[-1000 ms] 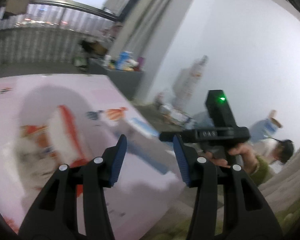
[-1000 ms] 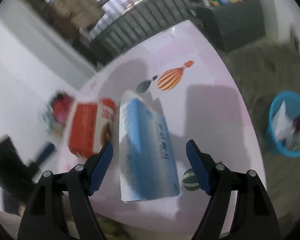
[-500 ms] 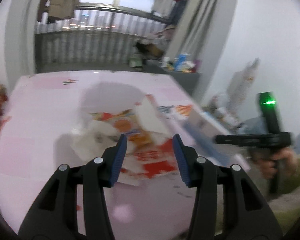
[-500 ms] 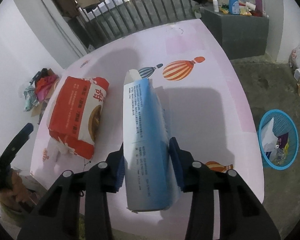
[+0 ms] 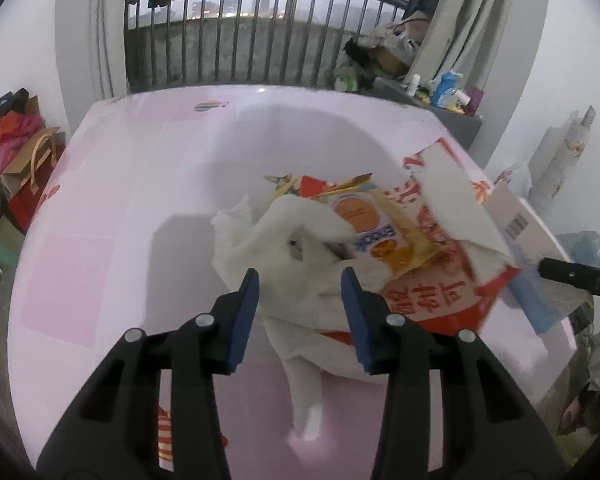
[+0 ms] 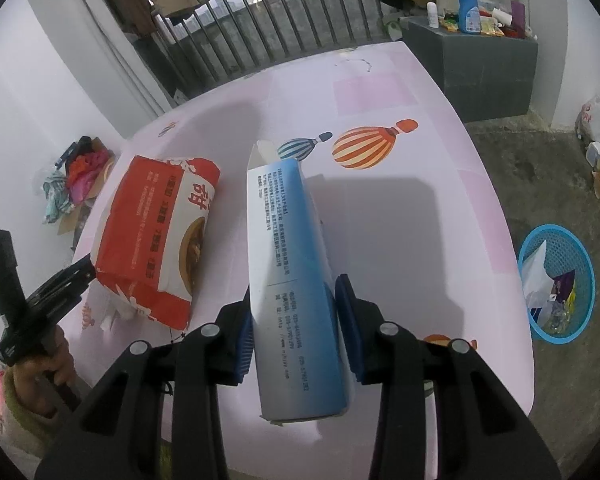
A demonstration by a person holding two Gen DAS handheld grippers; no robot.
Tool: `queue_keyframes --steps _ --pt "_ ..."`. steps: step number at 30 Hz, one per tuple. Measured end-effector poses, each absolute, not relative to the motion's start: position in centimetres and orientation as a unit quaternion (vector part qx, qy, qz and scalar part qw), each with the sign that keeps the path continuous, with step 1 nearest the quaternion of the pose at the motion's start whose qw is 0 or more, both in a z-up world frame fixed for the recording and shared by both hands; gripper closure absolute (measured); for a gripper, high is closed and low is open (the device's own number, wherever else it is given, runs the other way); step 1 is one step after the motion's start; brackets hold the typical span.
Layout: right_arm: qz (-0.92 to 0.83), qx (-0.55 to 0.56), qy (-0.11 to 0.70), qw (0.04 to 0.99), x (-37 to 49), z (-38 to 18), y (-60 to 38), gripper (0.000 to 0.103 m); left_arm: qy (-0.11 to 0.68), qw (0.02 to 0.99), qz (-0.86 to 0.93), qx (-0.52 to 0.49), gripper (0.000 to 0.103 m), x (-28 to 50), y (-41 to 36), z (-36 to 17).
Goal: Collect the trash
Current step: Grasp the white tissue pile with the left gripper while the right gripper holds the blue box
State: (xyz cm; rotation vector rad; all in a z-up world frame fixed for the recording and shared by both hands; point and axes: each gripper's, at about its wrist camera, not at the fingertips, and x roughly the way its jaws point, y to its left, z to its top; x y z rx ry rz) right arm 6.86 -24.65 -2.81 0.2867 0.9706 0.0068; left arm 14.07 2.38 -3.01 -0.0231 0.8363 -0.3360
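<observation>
The blue-and-white carton [image 6: 296, 280] lay flat on the pink table [image 6: 400, 248], near its front edge, its long axis running from that edge toward the railing side, its open flap end pointing away. The right gripper [image 6: 296, 332] straddled the carton's near half across its narrow width; its jaws had just closed in from a wide spread, and both blue pads pressed the carton's long sides, so it had hold of it. The next move, I judged, was a lift and a swing to the right, where the blue basket [image 6: 556, 280] stood on the floor just beyond the table's right edge, already part filled with wrappers. Nothing lay on the table between the carton and that edge.

Just left of the carton, close beside it, sat the red-and-white bag [image 6: 156, 240], its length roughly parallel to the carton's. At its near end a crumpled white tissue [image 5: 284, 256] spilled out with an orange snack wrapper [image 5: 376, 228] lying on it. The left gripper [image 5: 300, 304] pointed down at this heap with its jaws partly open, having just narrowed a little; tissue showed between the pads, but I could not see them pressing on it. That heap belonged to the left hand [image 6: 56, 364], being nearer. A grey cabinet [image 6: 488, 68] with bottles stood beyond the table's far right corner, clear of the route.
</observation>
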Motion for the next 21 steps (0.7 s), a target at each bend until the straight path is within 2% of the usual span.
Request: queue_keyframes --steps 1,3,7,9,21 --pt "0.003 0.137 0.465 0.875 6.9 -2.8 -24.6 0.066 0.405 0.900 -0.159 -0.007 0.073 14.2 2.3 -3.2" --pt "0.003 0.135 0.465 0.875 7.1 -2.8 -24.5 0.066 0.407 0.901 -0.152 0.000 0.079 14.5 2.1 -3.4" --pt "0.003 0.133 0.465 0.875 7.3 -2.8 -24.4 0.066 0.411 0.900 -0.148 0.005 0.098 14.7 2.2 -3.8" --pt "0.004 0.133 0.465 0.875 7.3 -2.8 -24.4 0.066 0.411 0.899 -0.150 0.006 0.102 14.5 2.4 -3.9" --pt "0.005 0.135 0.464 0.875 7.3 -2.6 -24.3 0.067 0.400 0.902 -0.162 0.012 0.103 12.4 2.7 -2.2"
